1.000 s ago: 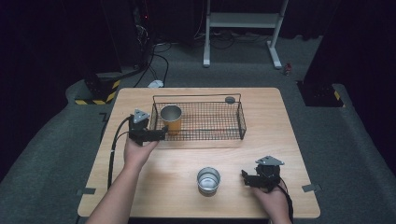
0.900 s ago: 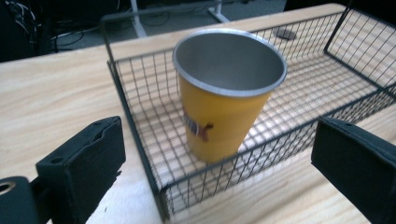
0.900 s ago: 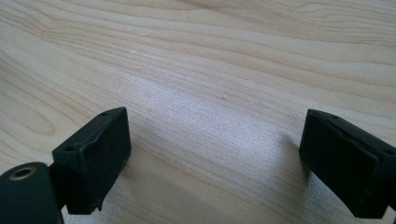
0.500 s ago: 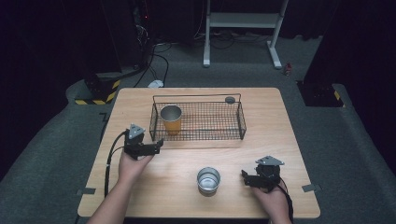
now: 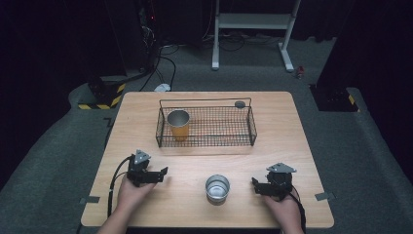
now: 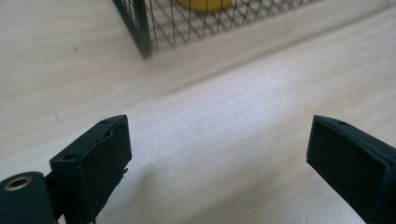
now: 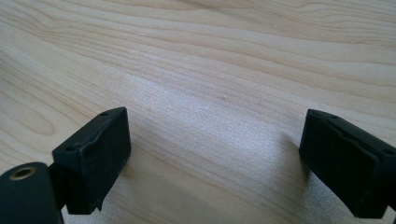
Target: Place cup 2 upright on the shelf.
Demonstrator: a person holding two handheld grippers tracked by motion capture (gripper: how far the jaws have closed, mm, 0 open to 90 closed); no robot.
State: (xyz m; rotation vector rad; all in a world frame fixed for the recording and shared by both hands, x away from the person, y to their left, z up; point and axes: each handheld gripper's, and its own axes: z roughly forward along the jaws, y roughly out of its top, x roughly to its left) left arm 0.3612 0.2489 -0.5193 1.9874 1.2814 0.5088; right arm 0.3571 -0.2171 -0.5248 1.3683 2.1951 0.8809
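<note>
Left gripper [image 5: 163, 171]: jaws apart, just been closing, nothing between them, above bare table [image 5: 146, 117] | wire basket [image 6: 140, 28] holding orange cup [image 5: 178, 124] ahead of jaws | right gripper [image 5: 253, 184]: jaws apart, empty | steel cup [image 5: 217, 188] between both grippers' jaws.

- The silver metal cup [image 5: 217, 188] stands upright and empty on the counter [image 5: 292, 131], near the front edge, mouth open upward.
- The orange cup [image 5: 178, 124] with a silver rim stands upright inside the black wire basket [image 5: 204, 127], in its left end, close to the wall.
</note>
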